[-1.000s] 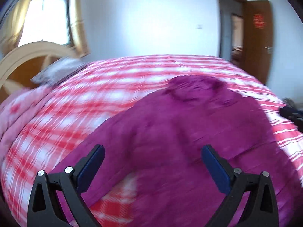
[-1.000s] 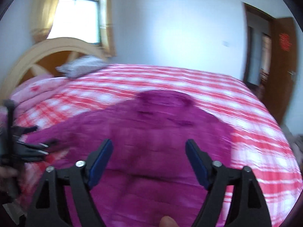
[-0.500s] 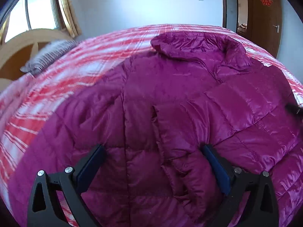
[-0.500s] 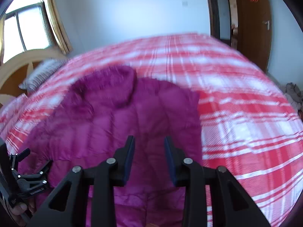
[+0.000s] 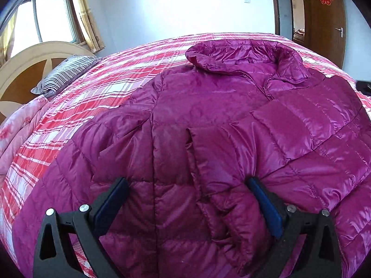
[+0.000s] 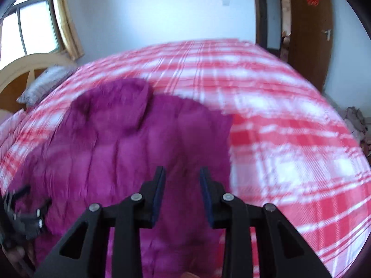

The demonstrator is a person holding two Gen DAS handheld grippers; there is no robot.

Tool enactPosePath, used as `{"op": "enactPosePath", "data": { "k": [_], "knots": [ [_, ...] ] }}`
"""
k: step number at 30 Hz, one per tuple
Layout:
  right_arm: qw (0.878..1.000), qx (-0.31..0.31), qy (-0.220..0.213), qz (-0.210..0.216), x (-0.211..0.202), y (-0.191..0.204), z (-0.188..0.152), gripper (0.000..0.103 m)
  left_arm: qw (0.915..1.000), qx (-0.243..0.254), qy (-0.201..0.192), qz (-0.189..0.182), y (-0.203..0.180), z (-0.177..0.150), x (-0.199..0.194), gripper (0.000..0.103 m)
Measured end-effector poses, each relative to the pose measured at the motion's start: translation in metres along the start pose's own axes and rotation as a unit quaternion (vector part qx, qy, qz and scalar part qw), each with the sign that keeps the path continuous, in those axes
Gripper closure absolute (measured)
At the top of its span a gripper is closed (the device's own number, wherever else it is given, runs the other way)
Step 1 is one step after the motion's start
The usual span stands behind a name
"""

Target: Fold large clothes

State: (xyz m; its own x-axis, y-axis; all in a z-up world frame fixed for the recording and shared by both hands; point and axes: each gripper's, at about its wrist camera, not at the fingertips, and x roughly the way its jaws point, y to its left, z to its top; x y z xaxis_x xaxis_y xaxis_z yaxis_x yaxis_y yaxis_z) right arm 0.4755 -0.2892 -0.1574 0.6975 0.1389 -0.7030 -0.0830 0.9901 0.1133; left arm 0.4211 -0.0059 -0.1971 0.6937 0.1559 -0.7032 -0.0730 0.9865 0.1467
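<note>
A magenta quilted puffer jacket (image 5: 208, 120) lies spread on the bed, collar at the far end, one sleeve folded across its front. My left gripper (image 5: 186, 183) is open wide, low over the jacket's lower front, its fingers on either side of the folded sleeve's cuff. In the blurred right wrist view the jacket (image 6: 129, 143) fills the left half. My right gripper (image 6: 183, 176) hovers over the jacket's right edge with its jaws partly closed and a clear gap between them, holding nothing. The left gripper also shows in that view (image 6: 25, 215) at the lower left.
The bed has a red and white plaid cover (image 5: 111, 85) (image 6: 278, 120). A striped pillow (image 5: 65, 71) and a curved wooden headboard (image 5: 30, 62) are at the far left. A wooden door (image 5: 324, 18) stands at the far right. A heap of cloth (image 6: 357, 120) lies on the floor.
My left gripper has dropped close over the jacket and stays open. My right gripper has swung right, toward the jacket's right edge, and its jaws have narrowed from wide open.
</note>
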Motion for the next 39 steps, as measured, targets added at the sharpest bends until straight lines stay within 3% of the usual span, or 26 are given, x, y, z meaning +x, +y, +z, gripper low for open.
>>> {"op": "enactPosePath", "data": {
  "k": [7, 13, 16, 20, 22, 26, 30, 35, 39],
  "knots": [
    [0.999, 0.003, 0.029, -0.026, 0.051, 0.004, 0.028, 0.071, 0.9998, 0.009, -0.008, 0.016, -0.006, -0.001, -0.001, 0.001],
    [0.997, 0.032, 0.067, -0.025, 0.088, -0.009, 0.017, 0.076, 0.9997, 0.012, -0.010, 0.020, -0.008, -0.002, 0.000, 0.001],
    [0.998, 0.027, 0.046, -0.016, 0.088, -0.012, 0.011, 0.076, 0.9996, 0.015, -0.011, 0.023, -0.009, -0.002, 0.000, 0.001],
    [0.998, 0.019, 0.056, -0.023, 0.085, -0.010, 0.015, 0.078, 0.9995, 0.015, -0.011, 0.024, -0.009, -0.002, 0.000, 0.001],
    [0.998, 0.011, 0.049, -0.032, 0.074, -0.008, 0.014, 0.078, 0.9995, 0.016, -0.012, 0.025, -0.010, -0.002, 0.000, 0.001],
    [1.000, 0.011, 0.025, -0.006, 0.035, -0.007, 0.004, 0.075, 0.9995, 0.016, -0.012, 0.025, -0.009, -0.002, 0.000, 0.001],
    [0.999, -0.001, 0.044, 0.015, 0.020, -0.003, -0.017, 0.075, 0.9995, 0.017, -0.012, 0.025, -0.009, -0.002, 0.000, 0.001],
    [0.998, -0.018, 0.060, 0.007, 0.027, -0.001, -0.041, 0.075, 0.9994, 0.017, -0.012, 0.026, -0.010, -0.002, 0.000, 0.001],
    [0.997, -0.031, 0.071, -0.016, 0.026, 0.006, -0.039, 0.075, 0.9995, 0.017, -0.012, 0.025, -0.010, -0.002, 0.001, 0.001]
  ]
}}
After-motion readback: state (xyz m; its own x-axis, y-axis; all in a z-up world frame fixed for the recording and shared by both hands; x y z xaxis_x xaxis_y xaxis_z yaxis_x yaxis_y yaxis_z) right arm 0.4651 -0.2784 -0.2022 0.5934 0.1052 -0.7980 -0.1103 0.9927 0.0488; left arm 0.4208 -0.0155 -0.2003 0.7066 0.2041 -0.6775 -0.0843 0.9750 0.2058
